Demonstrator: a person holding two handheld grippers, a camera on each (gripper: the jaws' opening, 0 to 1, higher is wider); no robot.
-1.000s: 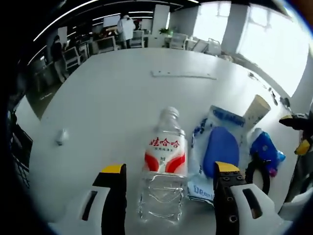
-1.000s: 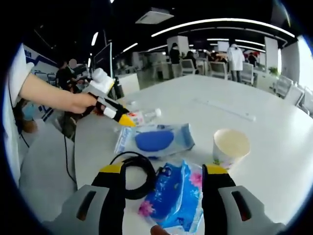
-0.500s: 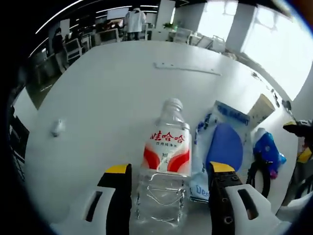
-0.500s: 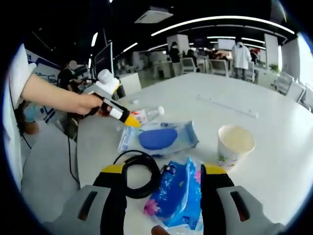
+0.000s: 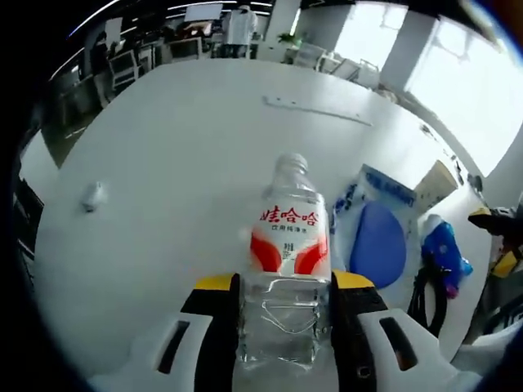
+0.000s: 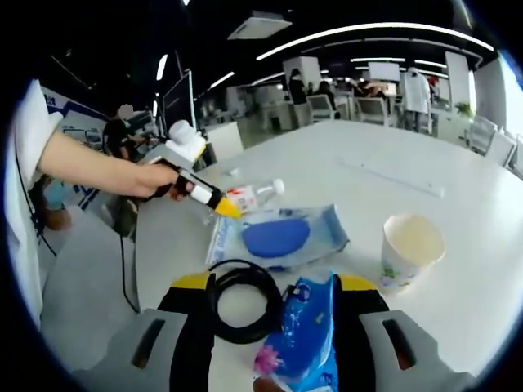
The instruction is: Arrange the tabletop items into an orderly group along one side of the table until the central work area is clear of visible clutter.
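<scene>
While the left gripper point(image 5: 282, 282) clamps its jaws on a clear water bottle point(image 5: 287, 269) lying low in the left gripper view, the right gripper point(image 6: 276, 284) is closed on a blue tissue pack point(image 6: 306, 335) at the bottom of its view. Beside it lie a black cable coil point(image 6: 243, 300), a wet-wipe pack point(image 6: 278, 235) and a paper cup point(image 6: 409, 250). A white table point(image 5: 180, 155) runs back to an office with chairs.

The left gripper point(image 5: 283, 286) holds a clear water bottle point(image 5: 287, 269) between its jaws at bottom centre. A blue wipes pack point(image 5: 374, 237) lies to its right on the white table point(image 5: 180, 155).
</scene>
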